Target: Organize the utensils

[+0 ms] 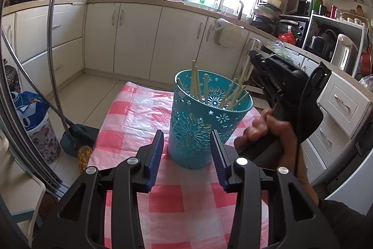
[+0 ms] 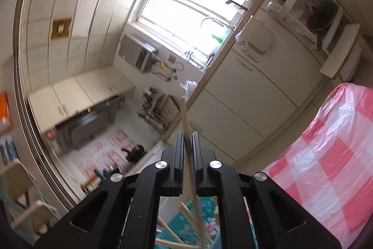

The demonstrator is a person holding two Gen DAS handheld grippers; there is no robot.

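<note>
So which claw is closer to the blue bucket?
Left. The left claw sits open right at the blue bucket, its base between the pads. The right claw is above its far rim, holding a chopstick.

The right gripper [image 2: 186, 139] is closed on one chopstick [image 2: 185, 118]; the chopstick's tip extends past the fingers. Below, more chopsticks [image 2: 186, 214] stand in a teal holder [image 2: 205, 209].

Black plastic left tongs [image 1: 187, 151] with blue ribbed pads, silver round screws, black cable, dark sleeve [image 1: 338, 214].
</note>
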